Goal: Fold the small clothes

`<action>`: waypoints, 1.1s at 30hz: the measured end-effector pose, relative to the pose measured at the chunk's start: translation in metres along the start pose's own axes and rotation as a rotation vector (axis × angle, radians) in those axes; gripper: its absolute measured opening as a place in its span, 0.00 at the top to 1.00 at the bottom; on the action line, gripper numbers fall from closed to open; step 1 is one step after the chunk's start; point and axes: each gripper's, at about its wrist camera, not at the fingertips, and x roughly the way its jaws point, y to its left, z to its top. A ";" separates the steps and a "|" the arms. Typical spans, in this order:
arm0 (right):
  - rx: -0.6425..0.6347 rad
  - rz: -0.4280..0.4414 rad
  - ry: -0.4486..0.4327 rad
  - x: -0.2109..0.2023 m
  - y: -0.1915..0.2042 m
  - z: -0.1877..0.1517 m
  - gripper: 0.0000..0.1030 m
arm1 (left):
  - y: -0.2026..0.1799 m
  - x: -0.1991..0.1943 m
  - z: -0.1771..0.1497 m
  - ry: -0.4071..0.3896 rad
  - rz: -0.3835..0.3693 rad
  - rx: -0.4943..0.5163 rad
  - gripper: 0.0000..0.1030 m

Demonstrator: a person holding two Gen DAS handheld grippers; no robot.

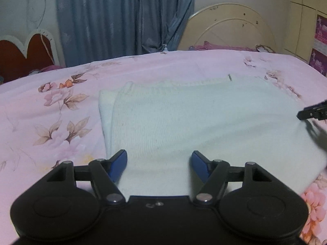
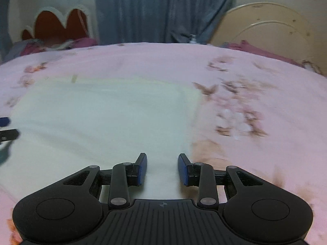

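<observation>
Your left gripper (image 1: 159,161) gapes wide over the white sweater (image 1: 184,118) (folded, flat on the pink bedsheet (image 1: 51,106)); right gripper (image 2: 162,168) narrower, holding nothing.

The room was dim, with soft, flat light and faint shadows. The right wrist view was smeared by motion blur, especially the bedsheet (image 2: 235,106). Both views bulged at the edges.

A pink floral bedsheet (image 1: 61,106) is covering the bed; blue curtains (image 1: 114,16) are hanging beside a cream headboard (image 1: 229,26).
</observation>
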 end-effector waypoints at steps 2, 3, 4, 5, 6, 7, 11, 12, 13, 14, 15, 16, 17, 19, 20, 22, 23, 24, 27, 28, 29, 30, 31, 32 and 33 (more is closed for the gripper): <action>0.007 0.013 -0.021 -0.010 0.006 -0.001 0.68 | -0.006 -0.008 0.001 -0.012 0.001 -0.031 0.31; -0.016 0.038 -0.043 -0.019 0.016 -0.003 0.68 | -0.012 -0.012 -0.001 -0.018 -0.011 -0.048 0.29; -0.033 0.062 -0.050 -0.024 0.026 -0.006 0.68 | -0.020 -0.016 -0.003 -0.019 -0.034 -0.056 0.29; -0.054 0.094 -0.053 -0.028 0.039 -0.009 0.68 | -0.029 -0.020 -0.006 -0.019 -0.049 -0.047 0.30; -0.076 0.131 -0.054 -0.032 0.054 -0.014 0.68 | -0.040 -0.023 -0.009 -0.020 -0.058 -0.027 0.30; -0.091 0.165 -0.050 -0.034 0.067 -0.018 0.68 | -0.051 -0.026 -0.013 -0.020 -0.071 -0.013 0.30; -0.171 0.175 0.006 -0.029 0.104 -0.039 0.68 | -0.074 -0.024 -0.034 0.029 -0.071 0.033 0.29; -0.180 0.156 -0.006 -0.029 0.107 -0.045 0.68 | -0.074 -0.025 -0.037 0.023 -0.068 0.028 0.29; -0.176 0.147 -0.023 -0.032 0.108 -0.050 0.68 | -0.071 -0.027 -0.038 0.026 -0.070 0.008 0.29; -0.166 0.141 -0.027 -0.035 0.108 -0.054 0.68 | -0.068 -0.030 -0.038 0.027 -0.069 -0.007 0.30; -0.160 0.137 -0.026 -0.039 0.109 -0.055 0.68 | -0.067 -0.035 -0.037 0.019 -0.068 -0.015 0.31; -0.155 0.140 -0.029 -0.044 0.110 -0.054 0.68 | -0.067 -0.039 -0.038 0.008 -0.066 -0.019 0.31; -0.143 0.159 -0.039 -0.050 0.111 -0.054 0.68 | -0.066 -0.042 -0.038 -0.004 -0.068 -0.025 0.31; -0.138 0.211 -0.056 -0.055 0.121 -0.054 0.68 | -0.069 -0.045 -0.041 -0.016 -0.075 -0.029 0.31; -0.153 0.220 -0.049 -0.055 0.127 -0.055 0.68 | -0.070 -0.044 -0.041 -0.011 -0.074 -0.027 0.35; -0.158 0.229 -0.025 -0.049 0.138 -0.058 0.68 | -0.074 -0.041 -0.043 0.012 -0.057 -0.028 0.38; -0.159 0.230 -0.022 -0.048 0.139 -0.059 0.68 | -0.074 -0.042 -0.043 0.011 -0.055 -0.028 0.37; -0.160 0.228 -0.023 -0.049 0.139 -0.061 0.68 | -0.073 -0.043 -0.044 0.008 -0.049 -0.030 0.37; -0.156 0.195 -0.026 -0.052 0.128 -0.060 0.68 | -0.062 -0.046 -0.049 0.010 -0.013 -0.048 0.35; -0.138 0.168 -0.027 -0.052 0.118 -0.060 0.68 | -0.055 -0.049 -0.051 0.010 -0.004 -0.061 0.35; -0.117 0.142 -0.026 -0.054 0.107 -0.061 0.68 | -0.050 -0.052 -0.053 0.009 0.008 -0.071 0.35; -0.086 0.113 -0.023 -0.056 0.094 -0.062 0.68 | -0.044 -0.055 -0.055 0.009 0.018 -0.077 0.34; -0.057 0.092 -0.017 -0.060 0.081 -0.065 0.68 | -0.038 -0.058 -0.058 0.009 0.028 -0.086 0.34; -0.031 0.073 -0.011 -0.061 0.069 -0.068 0.68 | -0.032 -0.060 -0.061 0.008 0.032 -0.095 0.34; -0.014 0.058 -0.008 -0.063 0.060 -0.071 0.68 | -0.027 -0.061 -0.063 0.006 0.031 -0.101 0.34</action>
